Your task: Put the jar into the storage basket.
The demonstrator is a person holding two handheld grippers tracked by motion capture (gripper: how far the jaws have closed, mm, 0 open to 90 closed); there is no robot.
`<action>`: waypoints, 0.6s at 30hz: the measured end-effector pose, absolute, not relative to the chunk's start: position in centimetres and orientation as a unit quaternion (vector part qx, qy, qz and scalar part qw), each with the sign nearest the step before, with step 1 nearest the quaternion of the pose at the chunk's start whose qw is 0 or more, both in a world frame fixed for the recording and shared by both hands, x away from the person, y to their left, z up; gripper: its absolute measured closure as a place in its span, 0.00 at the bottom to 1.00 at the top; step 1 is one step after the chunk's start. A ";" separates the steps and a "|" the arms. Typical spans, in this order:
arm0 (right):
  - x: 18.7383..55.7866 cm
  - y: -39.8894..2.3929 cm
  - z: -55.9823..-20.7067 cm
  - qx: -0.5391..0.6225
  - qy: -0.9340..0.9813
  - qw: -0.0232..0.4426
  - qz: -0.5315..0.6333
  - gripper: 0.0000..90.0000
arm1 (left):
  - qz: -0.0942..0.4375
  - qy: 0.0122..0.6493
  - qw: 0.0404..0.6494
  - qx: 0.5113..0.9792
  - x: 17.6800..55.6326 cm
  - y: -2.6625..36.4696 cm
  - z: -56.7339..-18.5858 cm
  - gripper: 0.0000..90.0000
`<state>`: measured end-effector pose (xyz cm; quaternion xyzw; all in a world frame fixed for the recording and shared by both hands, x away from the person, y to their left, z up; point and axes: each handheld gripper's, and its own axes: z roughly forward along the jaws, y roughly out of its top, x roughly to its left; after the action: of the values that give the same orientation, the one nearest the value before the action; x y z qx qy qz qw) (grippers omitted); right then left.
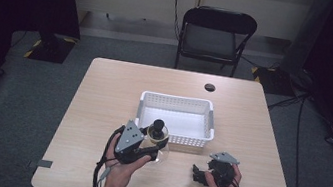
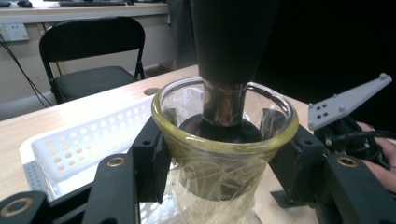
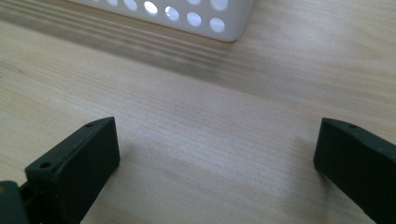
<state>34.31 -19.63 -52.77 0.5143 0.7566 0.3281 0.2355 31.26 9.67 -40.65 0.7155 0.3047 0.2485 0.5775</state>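
A clear glass vessel with a yellowish rim and a black stopper in its mouth is held just off the table, in front of the white basket. My left gripper is shut on its neck. In the left gripper view the pads press on the glass from both sides, under the stopper. My right gripper rests low over the table at the front right. Its jaws stand wide apart with bare wood between them, as the right gripper view shows.
The perforated basket sits mid-table with nothing visible inside; its corner lies ahead of the right gripper. A cable hole is near the far edge. A black folding chair stands beyond the table. Bare wood lies left of the basket.
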 end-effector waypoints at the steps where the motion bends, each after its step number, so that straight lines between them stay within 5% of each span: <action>1: 34.3 -19.6 -52.8 0.514 0.757 0.235 0.328 0.00 | 0.249 0.305 0.578 0.715 31.4 9.7 -40.5 0.50; 18: 34.3 -19.6 -52.8 0.514 0.757 0.236 0.328 0.00 | 0.274 0.302 0.575 0.709 33.8 9.8 -37.5 0.50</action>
<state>34.31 -19.64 -52.77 0.5140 0.7569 0.3278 0.2356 33.76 9.75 -37.49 0.7095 0.3017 0.2738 0.5750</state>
